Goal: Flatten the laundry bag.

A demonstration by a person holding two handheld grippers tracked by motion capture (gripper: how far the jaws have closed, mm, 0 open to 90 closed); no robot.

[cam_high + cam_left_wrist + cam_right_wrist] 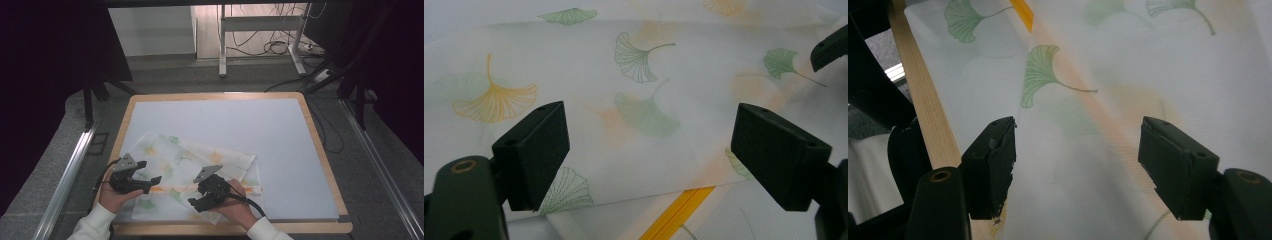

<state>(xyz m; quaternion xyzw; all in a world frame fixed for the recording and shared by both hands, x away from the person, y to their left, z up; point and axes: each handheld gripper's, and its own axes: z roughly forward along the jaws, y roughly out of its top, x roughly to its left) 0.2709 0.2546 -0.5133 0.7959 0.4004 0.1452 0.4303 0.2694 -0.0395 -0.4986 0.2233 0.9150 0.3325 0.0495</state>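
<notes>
Two black handheld grippers hovered over a thin white cloth printed with green and orange ginkgo leaves [200, 160], which lay folded and rumpled at the near left of the pale tabletop [280, 135]. Left gripper [150, 176] had its fingers spread wide, holding nothing; right gripper [196, 196], just beside the wooden near edge [923, 95], likewise stood wide and empty.
</notes>
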